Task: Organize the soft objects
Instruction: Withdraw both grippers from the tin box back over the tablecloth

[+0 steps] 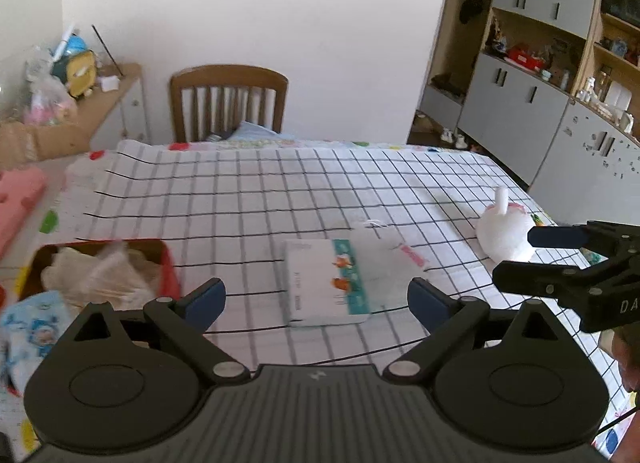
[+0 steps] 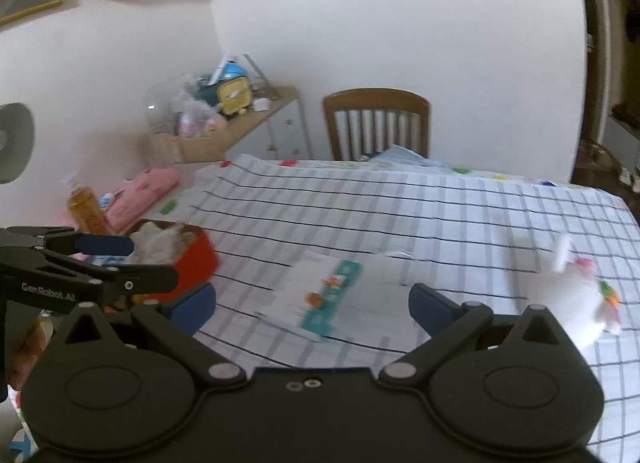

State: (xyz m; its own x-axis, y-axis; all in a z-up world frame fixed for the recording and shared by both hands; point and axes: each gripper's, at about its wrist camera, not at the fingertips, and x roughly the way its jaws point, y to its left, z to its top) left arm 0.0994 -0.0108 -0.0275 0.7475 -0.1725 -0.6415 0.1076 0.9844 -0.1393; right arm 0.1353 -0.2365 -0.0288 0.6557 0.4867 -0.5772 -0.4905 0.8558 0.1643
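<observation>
Both tools stand wide open and hold nothing. The left hand-held gripper fills the bottom of its own view with its blue pads spread to either side of a flat packet in the lower middle of the frame; the packet lies on the checked cloth of the desk, and the pads do not touch it. In the right wrist view the right hand-held gripper frames the same packet in the lower middle, again with clear space on both sides. Judging by that aim, the packet looks like the next pick.

A red tin at lower left of the left view already holds pale, crumpled soft things, so it likely serves as the collecting place. A white plush toy sits at the right edge of the left view, apart from the packet, not yet put away.

Motion blur smears the packet's print, so its contents are unclear. The tin's near side is cut off by the gripper body. A blue printed cloth at far lower left is only partly in view.
</observation>
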